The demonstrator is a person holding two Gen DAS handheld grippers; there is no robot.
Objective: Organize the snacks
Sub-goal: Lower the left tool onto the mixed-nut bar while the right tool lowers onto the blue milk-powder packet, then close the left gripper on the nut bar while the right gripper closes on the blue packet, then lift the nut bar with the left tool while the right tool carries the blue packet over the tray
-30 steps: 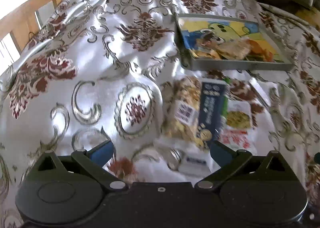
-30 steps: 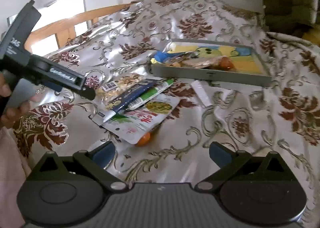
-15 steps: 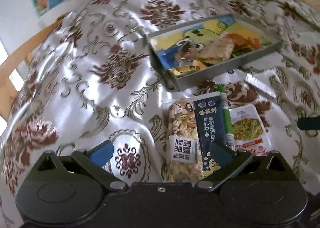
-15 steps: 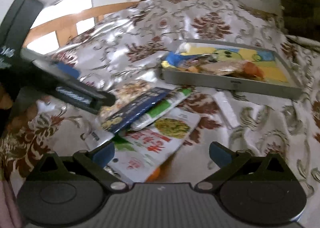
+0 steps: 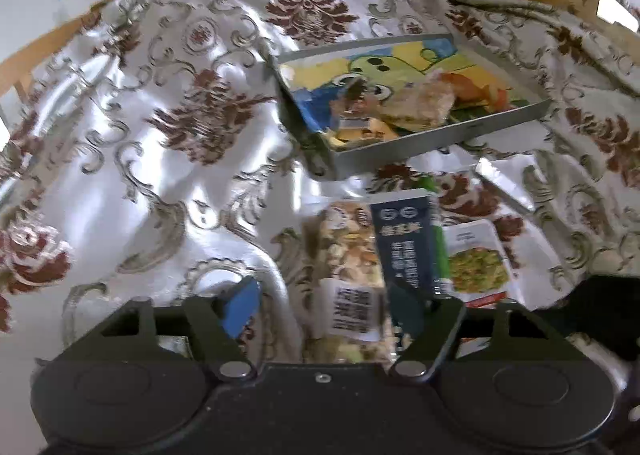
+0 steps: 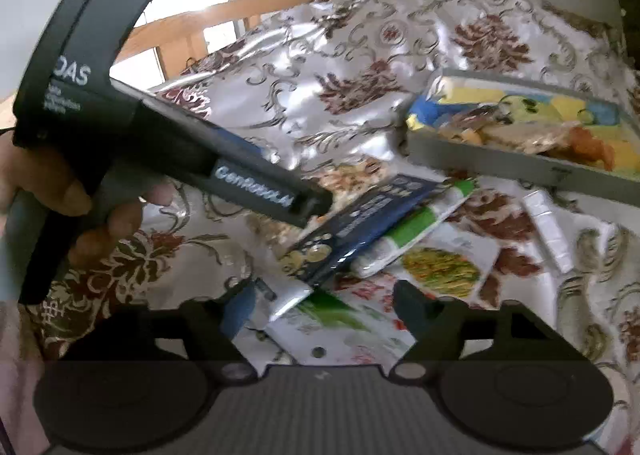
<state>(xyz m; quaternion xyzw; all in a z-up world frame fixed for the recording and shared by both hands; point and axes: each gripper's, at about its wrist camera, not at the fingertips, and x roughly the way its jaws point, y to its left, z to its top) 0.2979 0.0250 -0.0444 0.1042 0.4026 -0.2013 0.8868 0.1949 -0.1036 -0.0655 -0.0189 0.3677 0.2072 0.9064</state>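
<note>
A pile of snack packets lies on the patterned cloth. A clear nut bar [image 5: 348, 255] lies next to a dark blue packet [image 5: 408, 239] and a white packet with a food picture [image 5: 476, 259]. My left gripper [image 5: 324, 303] is open, its fingers on either side of the nut bar's near end. My right gripper [image 6: 324, 307] is open just above a white and green packet [image 6: 340, 319]. The blue packet [image 6: 360, 219] and a green-striped stick [image 6: 416, 231] lie beyond it. A grey tray [image 5: 436, 139] holding several snacks stands behind the pile.
The left gripper's body and the hand holding it [image 6: 76, 191] cross the left of the right wrist view. A small white stick packet [image 6: 548, 227] lies to the right of the pile. A wooden rail [image 6: 224, 19] runs along the far left edge.
My left gripper has moved forward and down, and its fingers have narrowed around the nut bar. My right gripper has dropped closer to the white and green packet, with its fingers narrower too.
</note>
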